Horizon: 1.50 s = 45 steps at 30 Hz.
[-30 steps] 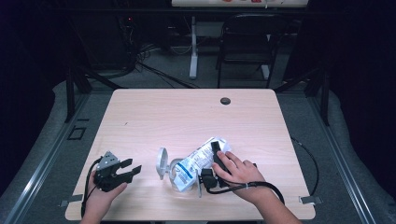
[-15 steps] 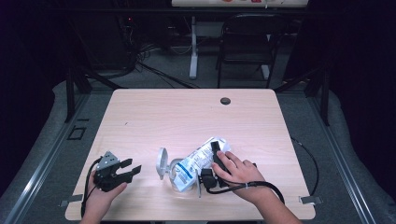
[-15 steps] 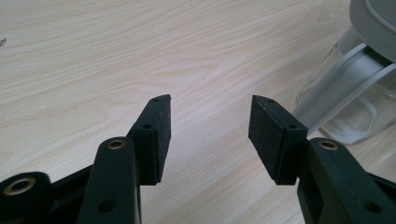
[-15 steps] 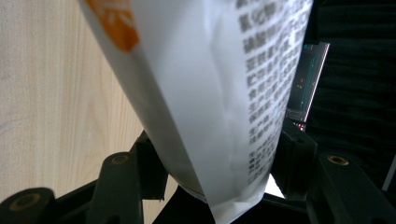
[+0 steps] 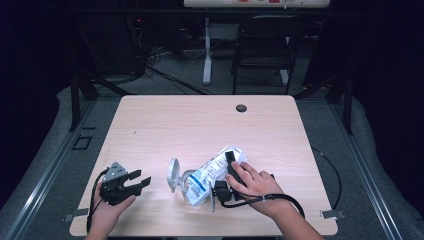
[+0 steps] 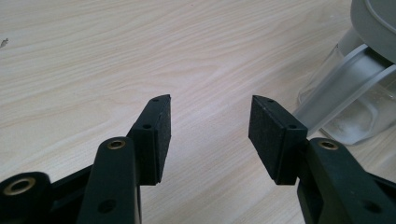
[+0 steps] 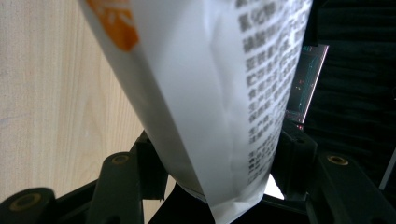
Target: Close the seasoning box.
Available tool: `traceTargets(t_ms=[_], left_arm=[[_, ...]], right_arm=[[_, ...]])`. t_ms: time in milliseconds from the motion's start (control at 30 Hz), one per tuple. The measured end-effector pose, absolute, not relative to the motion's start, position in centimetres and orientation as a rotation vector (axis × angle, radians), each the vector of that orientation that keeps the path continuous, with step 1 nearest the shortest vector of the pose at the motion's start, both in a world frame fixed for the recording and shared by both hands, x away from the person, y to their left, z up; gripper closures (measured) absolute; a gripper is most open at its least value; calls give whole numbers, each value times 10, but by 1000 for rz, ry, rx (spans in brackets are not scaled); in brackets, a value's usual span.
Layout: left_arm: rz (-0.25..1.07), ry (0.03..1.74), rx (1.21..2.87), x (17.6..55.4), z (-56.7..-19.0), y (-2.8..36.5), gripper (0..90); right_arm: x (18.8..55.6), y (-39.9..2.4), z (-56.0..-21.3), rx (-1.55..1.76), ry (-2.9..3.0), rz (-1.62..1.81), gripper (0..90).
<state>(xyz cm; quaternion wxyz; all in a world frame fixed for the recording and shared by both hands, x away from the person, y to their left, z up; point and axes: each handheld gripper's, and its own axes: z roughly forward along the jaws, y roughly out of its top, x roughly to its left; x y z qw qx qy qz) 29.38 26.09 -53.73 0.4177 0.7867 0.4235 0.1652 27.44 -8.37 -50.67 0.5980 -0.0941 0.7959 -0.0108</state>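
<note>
While the right gripper (image 5: 229,172) clamps the bag (image 5: 212,172), slanted mouth-down into the jar (image 5: 186,184) left of it, the left gripper (image 5: 139,181) waits gaping, empty, further left.

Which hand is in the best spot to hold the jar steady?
Left, probably. The left hand-held gripper is open with nothing between its jaws, beside the jar, while the right hand-held gripper already holds the packet.
</note>
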Motion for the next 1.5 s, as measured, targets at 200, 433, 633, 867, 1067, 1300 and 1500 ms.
traceTargets(t_ms=[200,433,633,867,1067,1300,1500], left_arm=[[414,1062,1973,294,-537,261,495],[414,1062,1973,294,-537,261,495],[416,1061,1977,294,-537,261,496],[416,1061,1974,294,-537,262,496],[416,1060,1975,294,-537,262,496],[416,1060,1974,294,-536,262,495],[414,1061,1972,294,-536,262,496]], right_arm=[[275,-83,-506,-221,1849,-29,472],[275,-83,-506,-225,1849,-29,472],[275,-83,-506,-226,1850,-31,472],[275,-83,-506,-226,1850,-29,473],[275,-83,-506,-229,1851,-31,473],[275,-82,-506,-231,1849,-42,473],[274,-81,-504,-237,1848,-65,473]])
